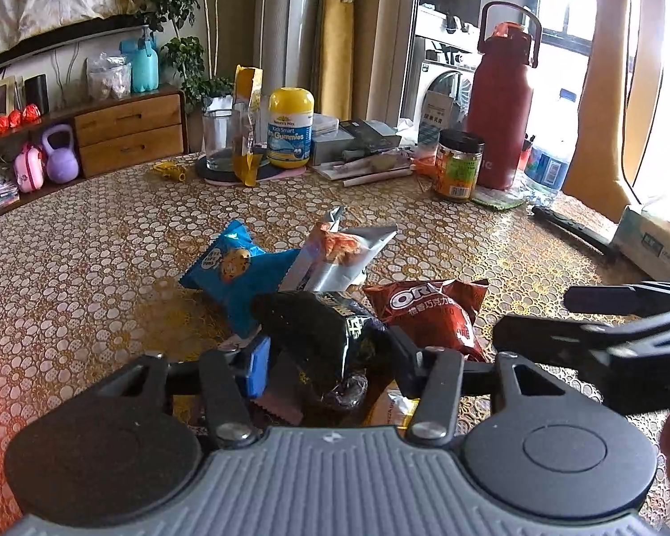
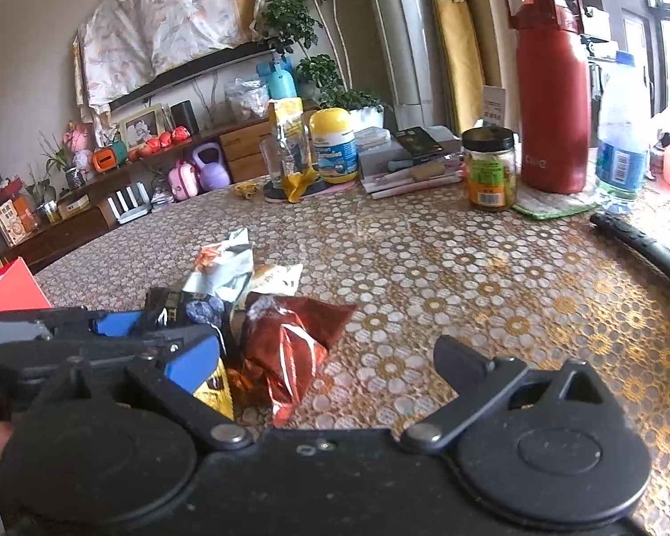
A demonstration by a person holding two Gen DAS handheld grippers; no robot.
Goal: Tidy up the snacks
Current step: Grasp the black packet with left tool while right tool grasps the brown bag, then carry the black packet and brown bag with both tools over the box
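A dark snack packet (image 1: 330,335) lies mid-desk (image 1: 89,245) in a heap beside the red Oreo packet (image 1: 433,312) and blue cookie packet (image 1: 232,268), pinched between the half-closed jaws of the left tool (image 1: 330,357). The right tool (image 2: 335,357) gapes wide and empty over the red packet. The slick, crinkled wrapper may slip free, or drag neighbouring packets along.

Both cams sit low on the grippers, looking fwd & slightly down across the round table w/ gold-and-white circle-pattern cover (image 1: 89,245). Left wrist view is close behind the heap of snack packets (image 1: 335,295), facing the wall cabinet & window. Right wrist view sits to the right of that heap (image 2: 254,312), same heading, same closeness. Shared: the heap, tall red metal bottle w/ carry handle (image 1: 500,102) (image 2: 551,107), yellow-lidded gummies tub (image 1: 290,127) (image 2: 332,145).
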